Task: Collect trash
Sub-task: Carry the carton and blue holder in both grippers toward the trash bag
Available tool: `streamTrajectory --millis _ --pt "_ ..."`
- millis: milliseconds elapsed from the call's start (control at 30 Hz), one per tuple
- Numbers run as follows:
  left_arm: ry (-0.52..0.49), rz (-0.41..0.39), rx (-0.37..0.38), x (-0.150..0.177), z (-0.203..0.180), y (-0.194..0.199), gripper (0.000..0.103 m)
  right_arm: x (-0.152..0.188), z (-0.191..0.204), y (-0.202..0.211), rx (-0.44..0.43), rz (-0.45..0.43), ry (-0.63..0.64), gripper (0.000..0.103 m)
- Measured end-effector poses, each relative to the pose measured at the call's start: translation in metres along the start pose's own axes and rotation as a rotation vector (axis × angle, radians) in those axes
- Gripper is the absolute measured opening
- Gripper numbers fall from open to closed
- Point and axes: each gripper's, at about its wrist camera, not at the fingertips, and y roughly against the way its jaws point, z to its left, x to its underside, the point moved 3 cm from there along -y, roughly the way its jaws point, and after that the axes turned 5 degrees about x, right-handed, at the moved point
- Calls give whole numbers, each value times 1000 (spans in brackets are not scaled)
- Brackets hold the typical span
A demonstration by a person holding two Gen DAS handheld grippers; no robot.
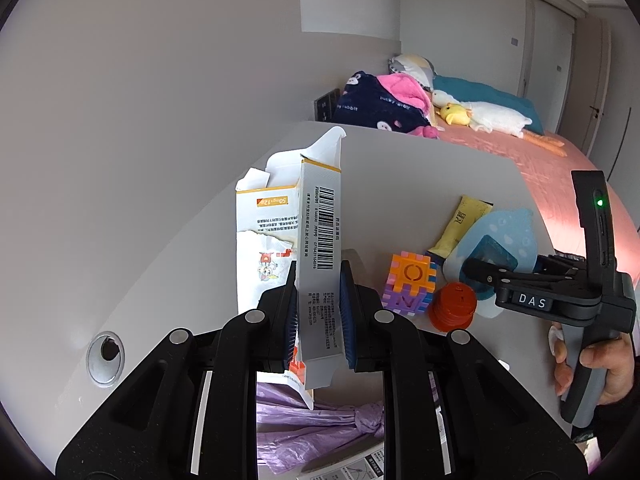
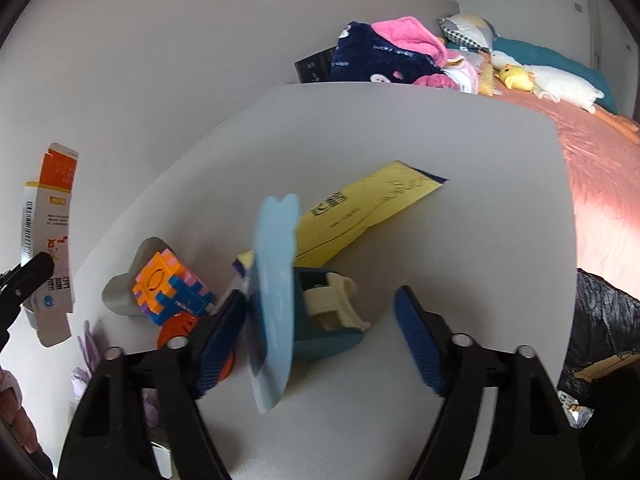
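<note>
White desk beside pink bed; left gripper clamps carton, right gripper parted.

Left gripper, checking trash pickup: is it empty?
No, the left gripper is clamped on a torn white and orange cardboard medicine box.

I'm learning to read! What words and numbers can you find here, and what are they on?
"DAS": on the right gripper.
"50mg×12", printed upside down: on the orange strip of the torn medicine box in the left gripper.
"lucky rabbit": on the navy blanket on the bed.
Barcode digits and small Chinese print on the box, and the yellow packet: too small to read.
</note>
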Motion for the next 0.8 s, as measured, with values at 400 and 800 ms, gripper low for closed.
streamTrajectory --millis 400,800 --pt "-19 3 11 -1 -12 -3 18 6 -3 22 -6 -22 -6 57" --pt "-4 -42 44 -3 -34 21 18 11 -16 64 -16 -73 -19 56"
